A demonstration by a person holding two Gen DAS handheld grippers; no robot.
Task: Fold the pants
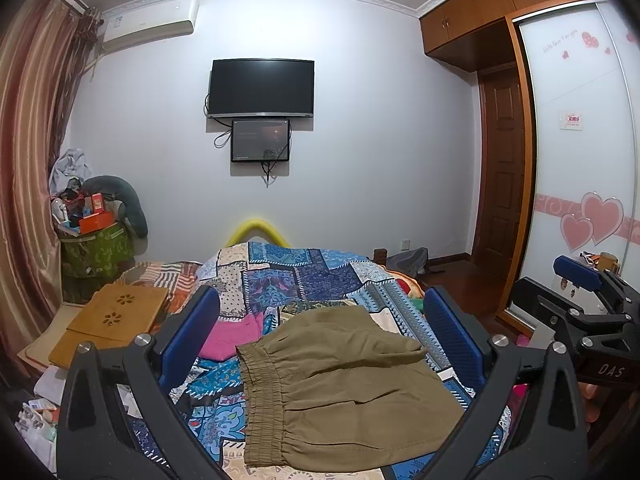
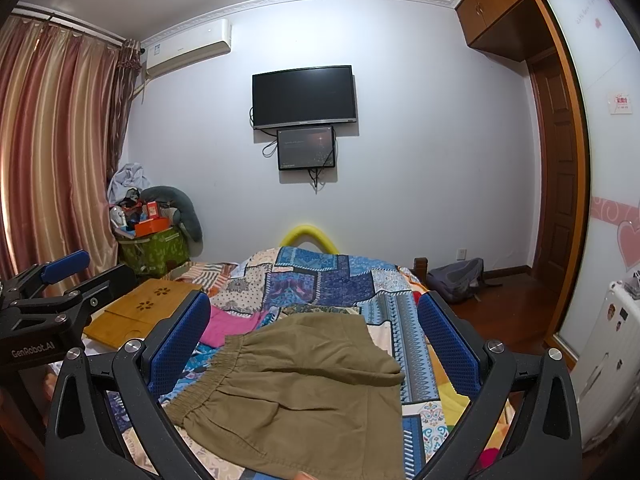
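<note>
Pants (image 1: 344,392) folded on quilt (image 1: 304,276), both claws gaping empty, backpack (image 2: 456,278) clear only from right wrist

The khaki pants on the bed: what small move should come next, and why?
Probably lower the left gripper toward the elastic waistband to pinch it. Both the left gripper and the right gripper are open and hold nothing, above the khaki pants, which lie on the patchwork quilt.
</note>
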